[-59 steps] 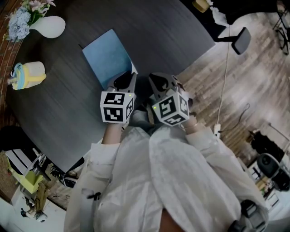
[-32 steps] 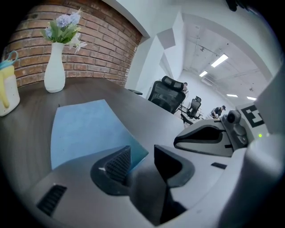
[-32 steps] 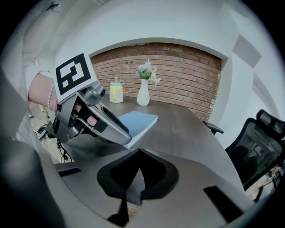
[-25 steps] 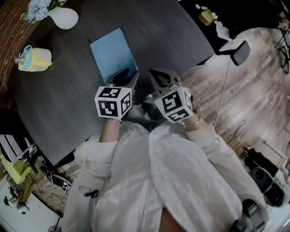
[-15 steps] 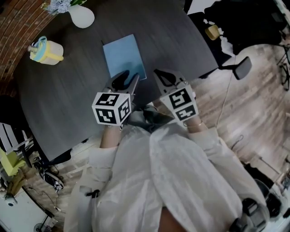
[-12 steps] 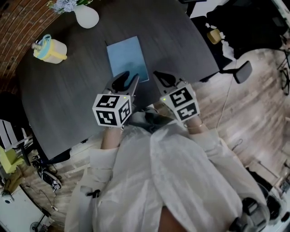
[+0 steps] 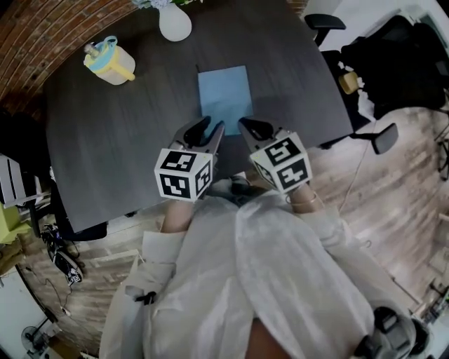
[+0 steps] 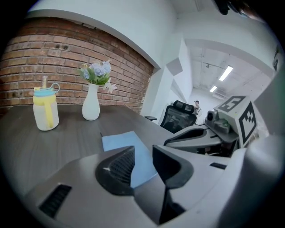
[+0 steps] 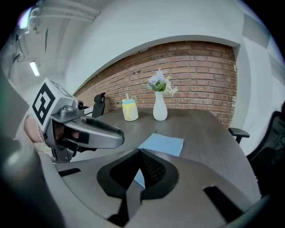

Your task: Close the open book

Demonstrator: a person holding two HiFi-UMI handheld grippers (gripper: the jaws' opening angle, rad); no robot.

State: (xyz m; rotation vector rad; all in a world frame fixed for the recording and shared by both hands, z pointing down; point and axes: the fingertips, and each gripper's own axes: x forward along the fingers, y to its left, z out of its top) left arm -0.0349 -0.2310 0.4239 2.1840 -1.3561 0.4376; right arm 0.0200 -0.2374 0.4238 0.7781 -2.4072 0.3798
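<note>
A light blue book (image 7: 224,97) lies shut and flat on the dark table (image 7: 119,140). In the two gripper views the book (image 8: 121,142) (image 9: 164,143) is beyond the jaws. My left gripper (image 7: 211,130) hangs above the table just short of the book's near edge, touching nothing. Its jaws show a gap and have just been closing, with nothing between them. My right gripper (image 7: 247,126) hovers beside it, its jaws shut and empty. From the cameras on them, the left gripper (image 8: 142,161) and the right gripper (image 9: 139,156) both point past the book's near end.
A white vase with flowers (image 7: 174,21) and a yellow cup with a blue lid (image 7: 110,62) stand at the table's far side by a brick wall. An office chair (image 7: 324,24) sits at the far right. The table's near edge lies under my hands.
Both grippers have drawn back toward me and risen, leaving the book's near corner. The book lies flat and shut. The left jaws' gap has narrowed a little.
</note>
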